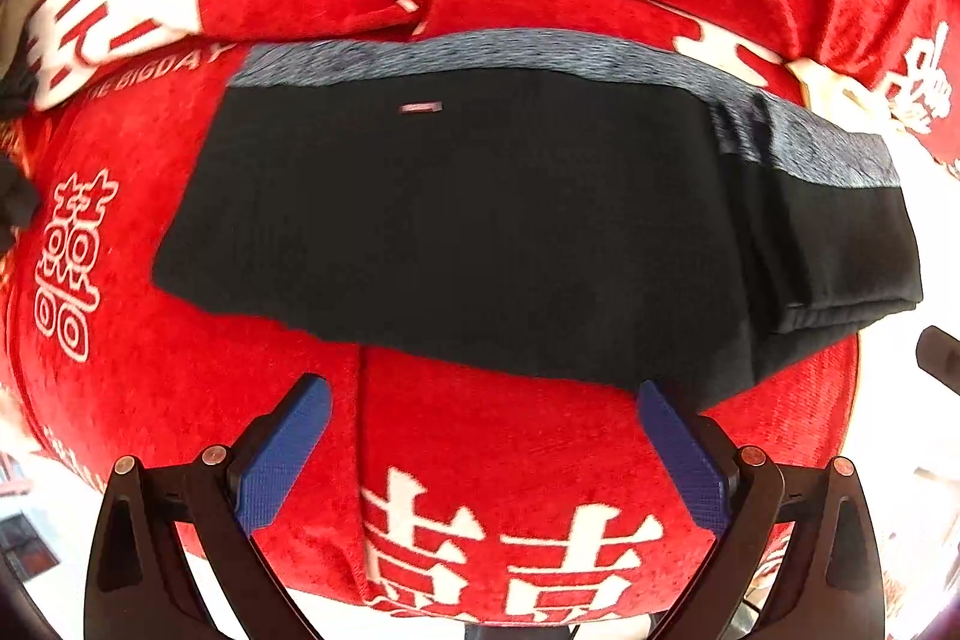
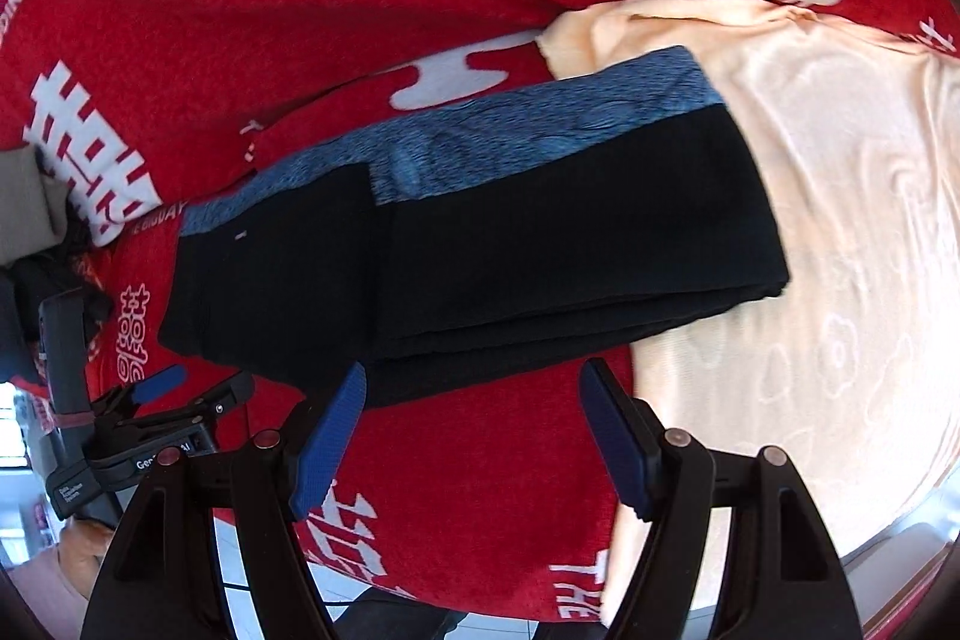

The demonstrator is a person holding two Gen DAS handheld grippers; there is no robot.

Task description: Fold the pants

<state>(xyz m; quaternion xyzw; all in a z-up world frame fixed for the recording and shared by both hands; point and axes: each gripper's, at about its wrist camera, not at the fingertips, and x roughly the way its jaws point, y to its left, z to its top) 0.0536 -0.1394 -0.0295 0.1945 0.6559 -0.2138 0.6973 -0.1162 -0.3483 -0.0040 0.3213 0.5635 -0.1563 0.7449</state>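
From my left wrist, my left gripper [image 1: 483, 394] is spread and empty, with the folded pants [image 1: 510, 220] just ahead of its tips, long axis crosswise, on the red cover [image 1: 510, 460] reading "BIGDAY". From my right wrist, my right gripper [image 2: 474, 382] is likewise spread wide, the pants [image 2: 480, 256] ahead, my left gripper [image 2: 192, 382] nearer their left end; its label seems to start "Gen".
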